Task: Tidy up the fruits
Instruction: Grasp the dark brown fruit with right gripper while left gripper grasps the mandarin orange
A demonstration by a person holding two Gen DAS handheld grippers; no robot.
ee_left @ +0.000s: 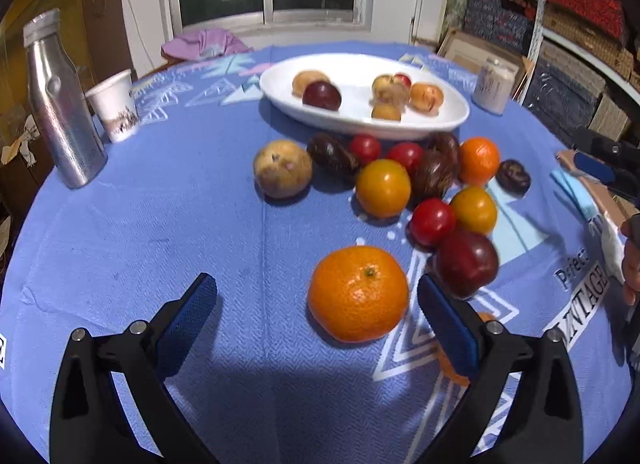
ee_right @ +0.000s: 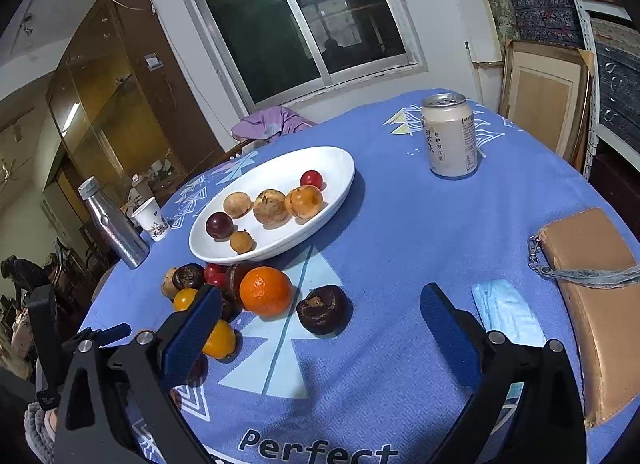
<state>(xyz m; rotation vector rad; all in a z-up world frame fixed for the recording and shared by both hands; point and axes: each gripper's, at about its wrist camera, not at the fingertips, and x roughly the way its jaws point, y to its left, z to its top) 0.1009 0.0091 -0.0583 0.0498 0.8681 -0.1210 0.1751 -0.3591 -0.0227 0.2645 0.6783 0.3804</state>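
Two grippers: both hang over the blue tablecloth (ee_left: 160, 223) with jaws spread wide, nothing between the pads.
Left gripper (ee_left: 316, 304): a big orange (ee_left: 358, 294) sits on the cloth between its blue fingers (ee_left: 188, 320), nearer the right-hand one, glossy skin, green stem scar facing up.
Metal bottle (ee_left: 60, 103): upright at the far left edge of the table, a paper cup (ee_left: 116, 105) just beside it.
Open room, left: bare cloth stretches from the bottle to the fruit pile.
Loose fruit: clustered mid-table in front of the dish; in the left wrist view I count one tan round fruit (ee_left: 282, 169), three small red ones, three yellow-orange ones, two oranges, one dark red plum (ee_left: 466, 264) touching the right-hand finger, and about three dark brown wrinkled ones.
White oval dish (ee_left: 440, 119): behind the pile, holding six pieces, one dark plum, one small red, four tan or orange.
Right gripper (ee_right: 320, 312): a dark wrinkled fruit (ee_right: 324, 310) lies between its fingers, apart from both; another orange (ee_right: 266, 291) is just left of it.
Drink can (ee_right: 450, 135): upright, far right of the dish, well apart from it.
Right edge: a tan wallet (ee_right: 596, 304) and a folded face mask (ee_right: 508, 316) near the rim, bare cloth between them and the fruit.
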